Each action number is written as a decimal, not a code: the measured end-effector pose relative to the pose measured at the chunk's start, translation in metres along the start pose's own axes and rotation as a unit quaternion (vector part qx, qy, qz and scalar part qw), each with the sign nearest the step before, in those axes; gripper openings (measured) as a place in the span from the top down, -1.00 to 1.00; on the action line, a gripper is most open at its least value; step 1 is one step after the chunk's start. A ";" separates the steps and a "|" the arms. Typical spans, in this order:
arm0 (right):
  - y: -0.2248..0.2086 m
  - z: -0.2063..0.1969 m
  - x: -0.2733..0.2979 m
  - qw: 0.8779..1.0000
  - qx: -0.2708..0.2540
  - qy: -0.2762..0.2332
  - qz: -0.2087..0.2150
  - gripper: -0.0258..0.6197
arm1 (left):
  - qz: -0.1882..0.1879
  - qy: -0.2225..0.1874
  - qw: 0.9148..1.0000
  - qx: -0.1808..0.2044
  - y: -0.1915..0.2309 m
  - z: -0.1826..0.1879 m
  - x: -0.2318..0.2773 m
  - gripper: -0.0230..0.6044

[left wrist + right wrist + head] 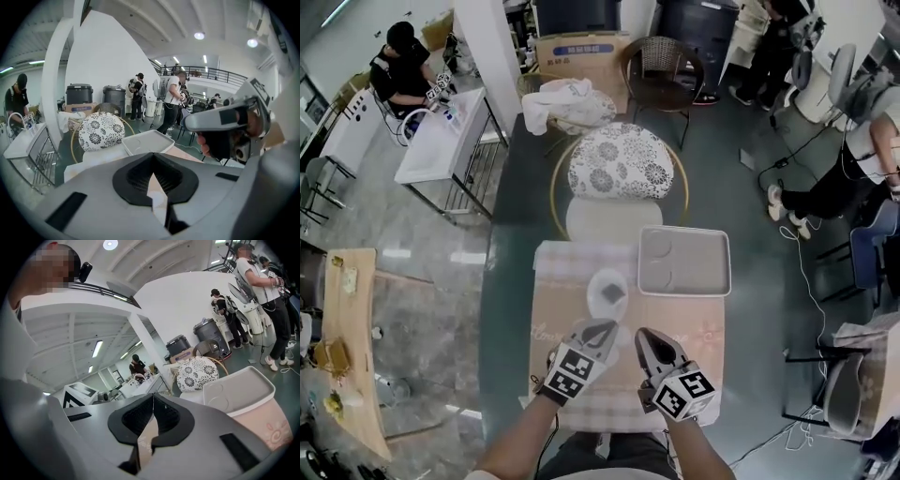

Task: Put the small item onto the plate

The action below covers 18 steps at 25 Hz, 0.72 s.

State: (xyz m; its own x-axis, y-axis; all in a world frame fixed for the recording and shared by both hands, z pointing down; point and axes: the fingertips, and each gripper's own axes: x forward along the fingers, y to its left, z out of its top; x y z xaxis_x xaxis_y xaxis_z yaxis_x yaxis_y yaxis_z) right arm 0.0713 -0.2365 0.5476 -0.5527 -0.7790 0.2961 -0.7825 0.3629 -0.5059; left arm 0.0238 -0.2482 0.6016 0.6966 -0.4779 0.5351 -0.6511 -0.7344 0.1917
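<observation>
Head view: shows small dark item (612, 293) lying on small white round plate (602, 277), just left of white rectangular plastic tray (698, 239); grey left gripper (607, 324) and grey right gripper (640, 334) near tray's front-left corner.
Left gripper view: clenched, empty.
Right gripper view: clenched, empty.

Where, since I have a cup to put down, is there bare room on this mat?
The mat is bare left of the white plate, out to its left edge, and between the tray and the near edge, right of the right claw. The near middle is crowded: the left claw and right claw, both shut, point at the plate.
</observation>
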 end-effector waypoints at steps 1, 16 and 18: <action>0.005 0.002 -0.004 1.000 -0.003 -0.002 0.001 0.87 | 0.002 -0.008 1.000 -0.003 -0.004 0.006 -0.008 0.91; 0.094 0.020 -0.064 0.998 -0.056 -0.026 0.018 0.87 | 0.007 -0.100 0.995 0.012 -0.085 0.073 -0.128 0.91; 0.106 0.022 -0.072 0.997 -0.064 -0.030 0.017 0.87 | 0.009 -0.109 0.994 0.016 -0.093 0.077 -0.142 0.91</action>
State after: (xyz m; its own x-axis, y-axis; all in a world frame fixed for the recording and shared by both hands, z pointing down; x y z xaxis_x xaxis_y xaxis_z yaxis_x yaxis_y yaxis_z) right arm 0.0345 -0.1535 0.4550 -0.5650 -0.7927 0.2287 -0.7955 0.4499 -0.4060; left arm 0.0087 -0.1490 0.4448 0.7362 -0.5813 0.3466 -0.6561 -0.7386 0.1548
